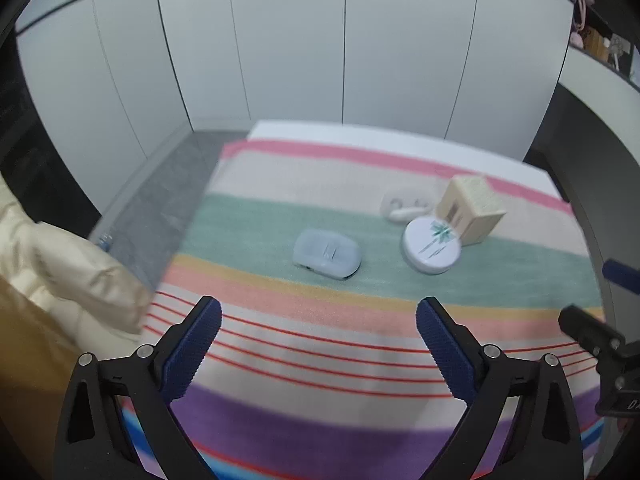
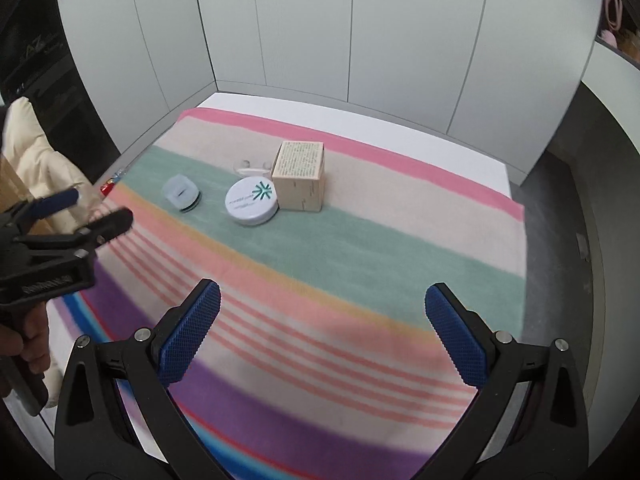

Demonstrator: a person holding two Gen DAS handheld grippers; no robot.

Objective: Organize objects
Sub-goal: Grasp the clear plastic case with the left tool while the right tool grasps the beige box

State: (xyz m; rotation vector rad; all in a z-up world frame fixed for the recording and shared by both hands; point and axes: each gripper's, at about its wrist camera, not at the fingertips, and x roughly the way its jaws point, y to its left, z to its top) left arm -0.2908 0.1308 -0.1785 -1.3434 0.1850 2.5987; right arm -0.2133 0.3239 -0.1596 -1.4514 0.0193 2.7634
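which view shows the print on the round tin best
The right wrist view: the round tin lies unobstructed there, its green star mark and text lines sharp. In the left wrist view the tin is blurred, so the mark smears into a palm-like shape, and the box crowds its far edge.

Cloth: striped blanket — pink, beige, green, orange, purple bands with thin red lines.
Surface beneath: white top showing past the blanket's far edge.
Backdrop: white panelled wall.
Left side: cream padded fabric — just beside the blanket.
Floor: grey.
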